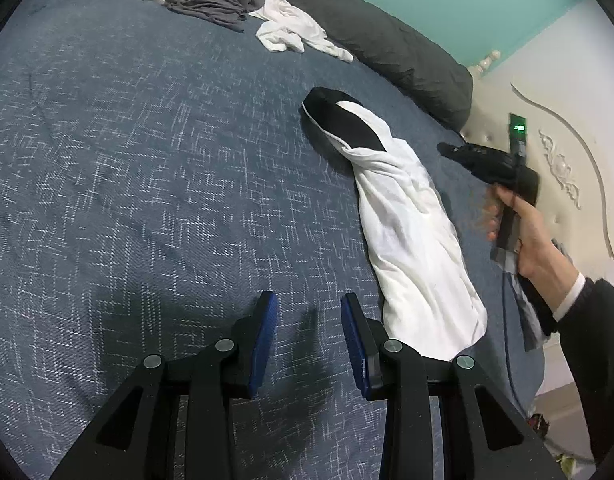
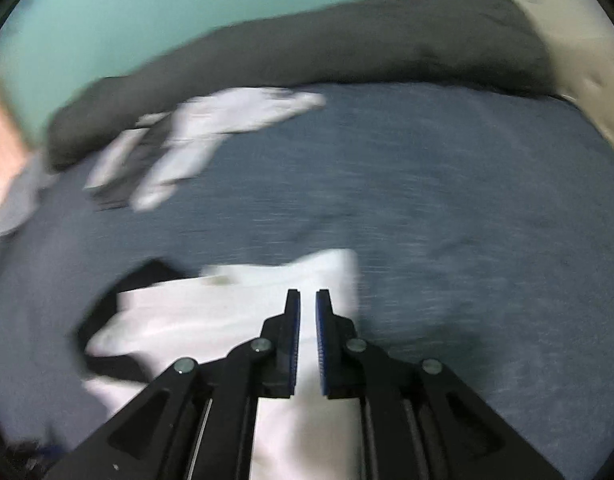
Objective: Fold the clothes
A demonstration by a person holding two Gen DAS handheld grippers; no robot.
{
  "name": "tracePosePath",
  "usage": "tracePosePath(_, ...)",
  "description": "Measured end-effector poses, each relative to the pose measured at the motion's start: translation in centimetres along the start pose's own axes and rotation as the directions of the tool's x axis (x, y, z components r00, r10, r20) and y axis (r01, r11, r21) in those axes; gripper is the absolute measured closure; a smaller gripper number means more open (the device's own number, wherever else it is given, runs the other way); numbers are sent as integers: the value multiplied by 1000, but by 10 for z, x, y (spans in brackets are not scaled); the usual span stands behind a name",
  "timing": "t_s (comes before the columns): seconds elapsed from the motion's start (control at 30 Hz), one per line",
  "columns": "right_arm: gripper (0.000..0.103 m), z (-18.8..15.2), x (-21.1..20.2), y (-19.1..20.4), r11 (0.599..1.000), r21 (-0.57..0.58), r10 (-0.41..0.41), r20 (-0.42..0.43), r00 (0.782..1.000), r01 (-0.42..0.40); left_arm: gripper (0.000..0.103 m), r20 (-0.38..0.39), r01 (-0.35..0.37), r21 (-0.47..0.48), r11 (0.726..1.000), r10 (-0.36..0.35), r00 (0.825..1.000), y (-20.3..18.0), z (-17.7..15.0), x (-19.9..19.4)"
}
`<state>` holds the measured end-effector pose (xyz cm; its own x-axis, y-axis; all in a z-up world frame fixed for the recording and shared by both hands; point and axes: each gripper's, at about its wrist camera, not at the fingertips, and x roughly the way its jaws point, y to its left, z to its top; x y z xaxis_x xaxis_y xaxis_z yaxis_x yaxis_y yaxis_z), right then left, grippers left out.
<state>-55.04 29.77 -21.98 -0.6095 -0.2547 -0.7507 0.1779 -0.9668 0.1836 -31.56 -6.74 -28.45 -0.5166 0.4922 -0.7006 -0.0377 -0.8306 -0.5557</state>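
- The white-and-black garment (image 1: pixel 407 216) lies bunched in a long roll on the bed (image 1: pixel 147 160), just right of the left claw (image 1: pixel 309 300), which stands open and empty.
- The right claw (image 2: pixel 307 294) hovers over the same garment, nearly closed, gripping nothing.
- The cloth looks light, limp and likely to sag; an edge or corner is the best hold.
- More clothes (image 1: pixel 235 8) lie far ahead.

Right wrist view: motion-blurred throughout; far clothes pile (image 2: pixel 195 144) shows no garment edges.
White garment (image 2: pixel 227 312): near end hidden under right claw (image 2: pixel 307 300).
Right claw, from left wrist view: blurred, finger gap unreadable.
Sleeve (image 1: pixel 591 344): cut by right edge.
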Motion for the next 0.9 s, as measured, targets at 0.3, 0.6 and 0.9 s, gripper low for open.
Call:
tracePosePath(0.3,71,-30,12,102,909,-333,183,-221,958,-250,67,13,9,-8,1000,-9,1000,-2,1,-7)
tracePosePath(0.6,58,-38,37,118,887,-423,82,-252,964,-186,67,16,16,-18,1000,-16,1000,0,2,-6)
tracePosePath(0.9,95,-33,28,112,896,-379,160,-207,965,-230,67,14,19,-22,1000,-19,1000,1,-1,-7)
